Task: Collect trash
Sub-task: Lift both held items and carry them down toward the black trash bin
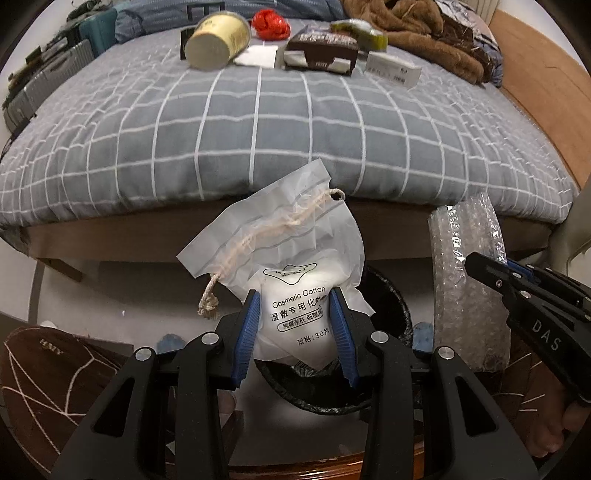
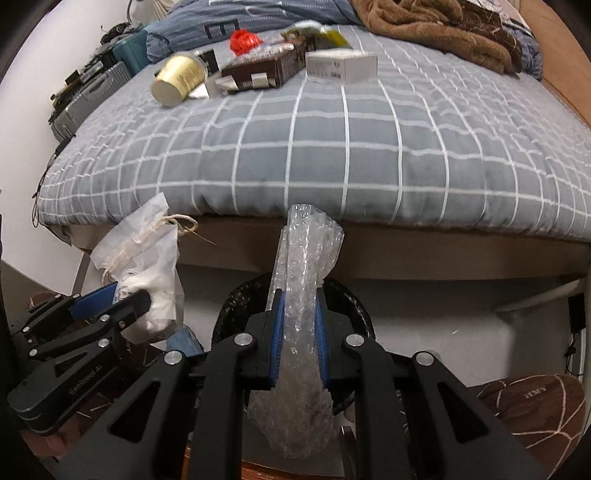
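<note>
My left claw (image 1: 295,328) grips the cotton bag (image 1: 295,295), my right claw (image 2: 299,328) the bubble wrap (image 2: 301,295), both above the bin (image 2: 354,306). The cup (image 1: 218,40), boxes (image 1: 321,51) and red wrapper (image 1: 271,24) remain on the bed (image 1: 295,129).

Dim indoor light, heavy fisheye distortion.

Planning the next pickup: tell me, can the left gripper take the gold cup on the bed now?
Probably not: the left gripper is shut on the cosmetic cotton bag, and the gold cup lies far across the bed.
</note>
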Tool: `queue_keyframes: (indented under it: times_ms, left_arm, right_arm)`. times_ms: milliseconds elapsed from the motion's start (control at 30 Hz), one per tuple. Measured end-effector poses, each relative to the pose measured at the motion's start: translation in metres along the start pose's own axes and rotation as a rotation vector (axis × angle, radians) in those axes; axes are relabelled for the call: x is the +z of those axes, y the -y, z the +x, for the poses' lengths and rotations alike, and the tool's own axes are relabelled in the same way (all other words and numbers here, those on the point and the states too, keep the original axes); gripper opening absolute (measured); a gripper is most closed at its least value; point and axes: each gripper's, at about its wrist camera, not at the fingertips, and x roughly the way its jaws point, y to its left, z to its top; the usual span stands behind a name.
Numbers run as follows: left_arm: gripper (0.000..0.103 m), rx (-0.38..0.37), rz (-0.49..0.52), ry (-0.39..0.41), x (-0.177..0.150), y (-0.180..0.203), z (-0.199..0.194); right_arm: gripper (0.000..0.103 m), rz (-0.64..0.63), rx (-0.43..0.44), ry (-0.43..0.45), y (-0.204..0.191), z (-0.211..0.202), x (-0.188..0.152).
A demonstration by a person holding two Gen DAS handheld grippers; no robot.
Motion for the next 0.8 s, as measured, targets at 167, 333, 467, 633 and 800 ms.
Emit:
queue_keyframes:
  times_ms: [167, 333, 467, 633, 800]
  left_arm:
    - [0.038, -0.005, -0.008, -0.025, -0.004, -0.004, 0.016]
    - [0.038, -0.005, -0.026, -0.073, -0.01, -0.011, 0.035]
    - [0.038, 0.019, -0.025, -0.089, -0.014, -0.016, 0.047]
    - [0.038, 0.037, -0.021, -0.103, -0.016, -0.02, 0.06]
    - [0.038, 0.052, -0.017, -0.139, -0.017, -0.02, 0.078]
  right_arm:
    - [0.015, 0.01, -0.005, -0.032, 0.004, 0.017, -0.006]
    - [0.015, 0.014, -0.015, -0.058, 0.005, 0.034, -0.011]
    - [0.015, 0.028, -0.017, -0.079, 0.007, 0.046, -0.015]
    - [0.015, 0.036, -0.017, -0.114, 0.008, 0.063, -0.019]
    - [0.015, 0.027, -0.028, -0.138, 0.006, 0.075, -0.021]
